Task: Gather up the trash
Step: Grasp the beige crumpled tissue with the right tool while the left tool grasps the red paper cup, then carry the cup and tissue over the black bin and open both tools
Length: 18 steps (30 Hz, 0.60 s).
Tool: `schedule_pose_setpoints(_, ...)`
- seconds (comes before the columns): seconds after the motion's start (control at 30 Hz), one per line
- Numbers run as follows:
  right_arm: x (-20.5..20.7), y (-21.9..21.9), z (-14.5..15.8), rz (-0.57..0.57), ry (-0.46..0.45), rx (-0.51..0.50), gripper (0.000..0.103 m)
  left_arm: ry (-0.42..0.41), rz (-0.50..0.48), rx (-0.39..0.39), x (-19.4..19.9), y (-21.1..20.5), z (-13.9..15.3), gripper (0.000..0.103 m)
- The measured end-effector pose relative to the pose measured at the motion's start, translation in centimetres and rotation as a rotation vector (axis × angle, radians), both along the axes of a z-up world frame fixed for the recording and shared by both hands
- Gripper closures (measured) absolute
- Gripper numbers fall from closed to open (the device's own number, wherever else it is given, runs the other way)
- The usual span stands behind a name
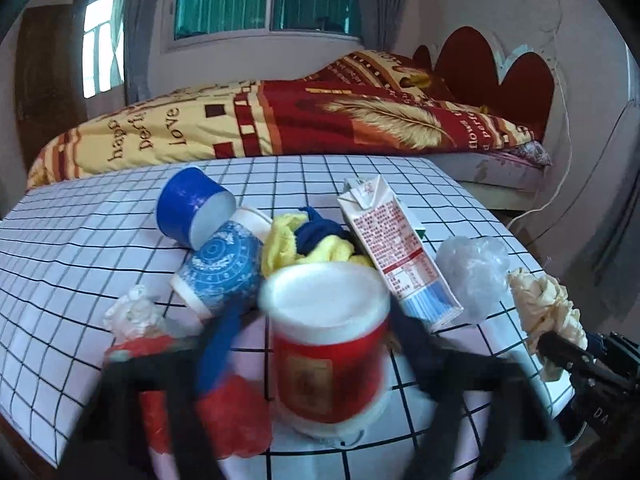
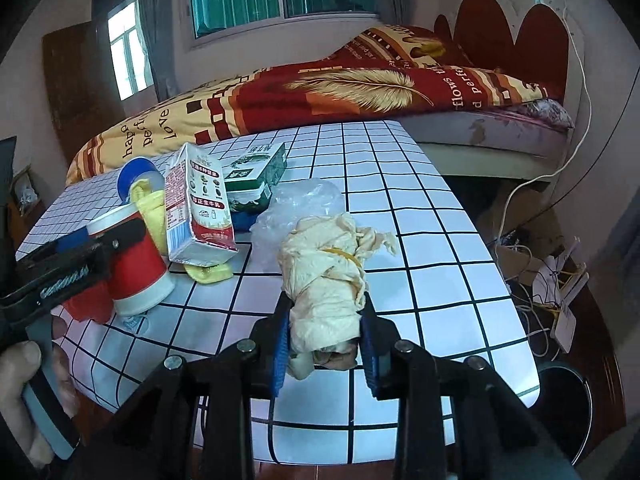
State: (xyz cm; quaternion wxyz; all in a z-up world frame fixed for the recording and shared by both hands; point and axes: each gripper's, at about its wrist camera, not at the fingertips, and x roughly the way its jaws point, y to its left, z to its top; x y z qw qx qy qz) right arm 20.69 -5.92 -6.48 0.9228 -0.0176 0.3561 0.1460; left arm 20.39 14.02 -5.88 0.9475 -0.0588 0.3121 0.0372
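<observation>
A red paper cup (image 1: 328, 360) with a white rim stands at the near edge of the checked table (image 1: 80, 240). My left gripper (image 1: 320, 320) is shut on it, one blurred finger on each side. From the right wrist view the same cup (image 2: 140, 268) sits in the left gripper (image 2: 100, 248), held by a person's hand (image 2: 24, 380). My right gripper (image 2: 326, 312) is shut on a cream crumpled paper wad (image 2: 324, 280) bound with a yellow rubber band, raised over the table's near right part. That wad (image 1: 544, 308) also shows at the right edge of the left wrist view.
Behind the cup lie a blue cup (image 1: 192, 208), a blue patterned paper cup (image 1: 224, 264), yellow and blue cloth (image 1: 312, 240), a milk carton (image 1: 396, 248), a clear plastic bag (image 1: 472, 268), white tissue (image 1: 132, 312) and red wrapper (image 1: 232, 420). A green carton (image 2: 256, 176) lies further back. A dark bin (image 2: 568, 400) stands right of the table.
</observation>
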Motion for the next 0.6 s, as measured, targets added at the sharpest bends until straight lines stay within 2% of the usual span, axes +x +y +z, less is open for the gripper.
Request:
schedule_pose_setpoints(0.23, -0.2, -0.4, 0.4, -0.001, -0.016, 0.005, 0.070, -0.110, 0.023, 0.048, -2.4, -0.1, 3.4, 0.045)
schedule_pose_setpoints(0.6, -1.9, -2.1, 2.5, -0.024, -0.052, 0.023, 0.070, -0.162, 0.012, 0.059, -2.9, -0.2, 6.7, 0.045)
